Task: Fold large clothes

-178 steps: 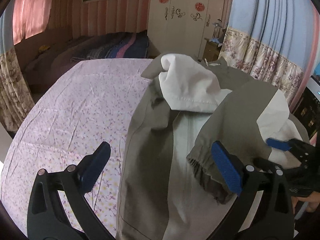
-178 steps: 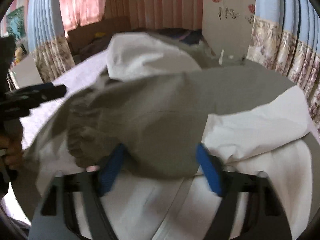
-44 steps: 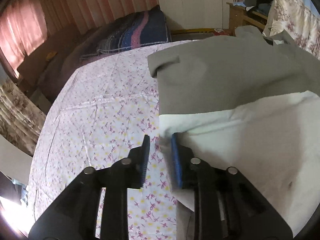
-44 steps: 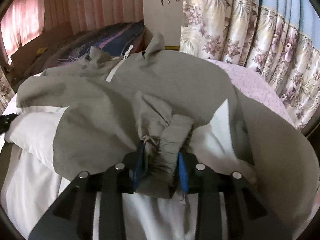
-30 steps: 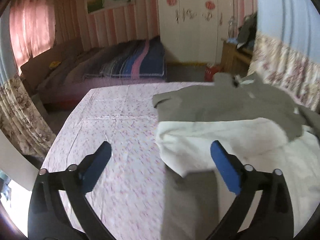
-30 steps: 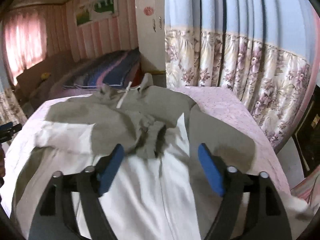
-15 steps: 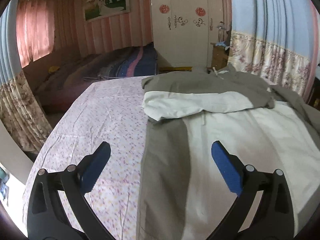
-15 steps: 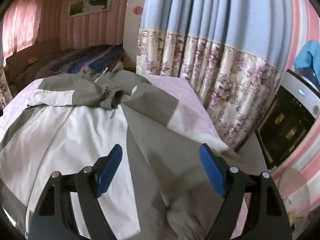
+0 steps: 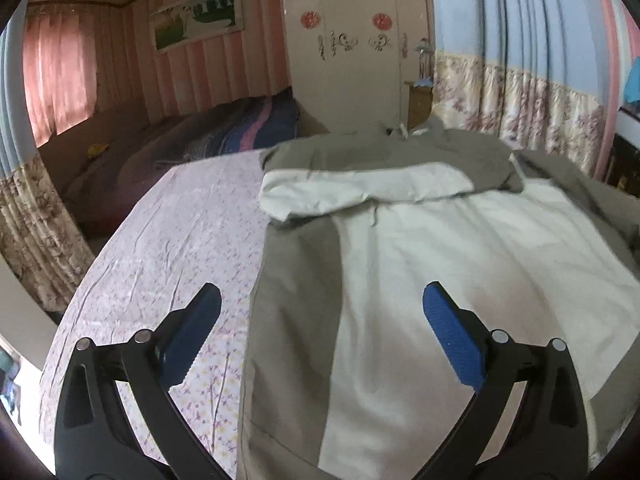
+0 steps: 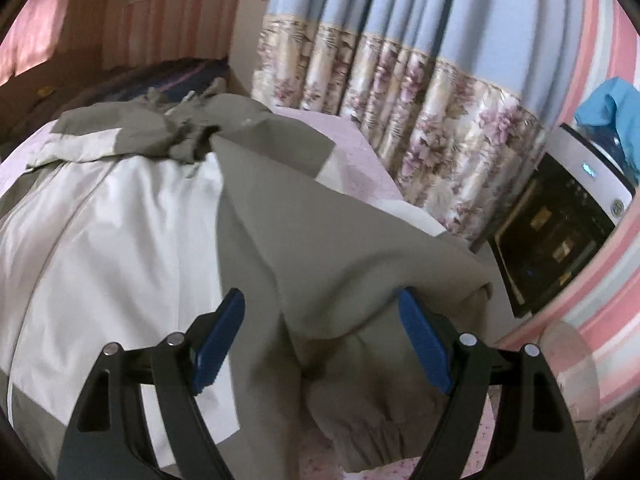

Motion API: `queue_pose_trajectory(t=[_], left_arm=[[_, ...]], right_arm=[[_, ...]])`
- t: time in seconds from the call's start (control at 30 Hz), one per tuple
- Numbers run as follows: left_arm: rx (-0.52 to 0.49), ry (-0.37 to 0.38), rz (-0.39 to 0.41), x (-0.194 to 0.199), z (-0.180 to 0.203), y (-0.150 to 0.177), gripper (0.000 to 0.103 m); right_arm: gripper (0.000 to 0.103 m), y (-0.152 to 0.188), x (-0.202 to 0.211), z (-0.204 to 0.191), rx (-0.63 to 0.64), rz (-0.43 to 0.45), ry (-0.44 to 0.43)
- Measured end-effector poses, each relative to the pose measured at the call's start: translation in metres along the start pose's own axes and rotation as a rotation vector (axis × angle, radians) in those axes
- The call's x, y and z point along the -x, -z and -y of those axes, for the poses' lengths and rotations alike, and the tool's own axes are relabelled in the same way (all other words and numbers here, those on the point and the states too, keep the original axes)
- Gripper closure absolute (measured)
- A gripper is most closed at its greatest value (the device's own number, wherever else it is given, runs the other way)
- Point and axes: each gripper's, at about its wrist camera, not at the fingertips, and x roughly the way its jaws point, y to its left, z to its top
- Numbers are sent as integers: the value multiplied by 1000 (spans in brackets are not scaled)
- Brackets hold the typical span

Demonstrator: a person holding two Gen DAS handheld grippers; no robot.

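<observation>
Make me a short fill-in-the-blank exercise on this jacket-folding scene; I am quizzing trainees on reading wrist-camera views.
1. The jacket lies on a floral ____.
2. One sleeve is folded ____ the jacket's chest.
3. The other sleeve lies between the jaws of the ____ gripper.
4. The left gripper has its jaws ____.

Missing words: bedsheet; across; right; open

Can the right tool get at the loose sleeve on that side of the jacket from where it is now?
Probably yes. The right tool is open, and the olive sleeve lies directly ahead between its fingers with nothing covering it. Its cuff hangs near the bed edge.
</observation>
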Motion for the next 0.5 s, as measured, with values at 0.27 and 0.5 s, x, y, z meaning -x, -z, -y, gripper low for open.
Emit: queue_pose_trajectory(t=[0.27,0.5], left_arm=[[50,22,-22,-7,-12,4,3],[51,39,-3,-2,-9,-3,3]], right_arm=[[84,-1,-16,8,-17,-57,4],[101,-18,11,7,-51,-7,-50]])
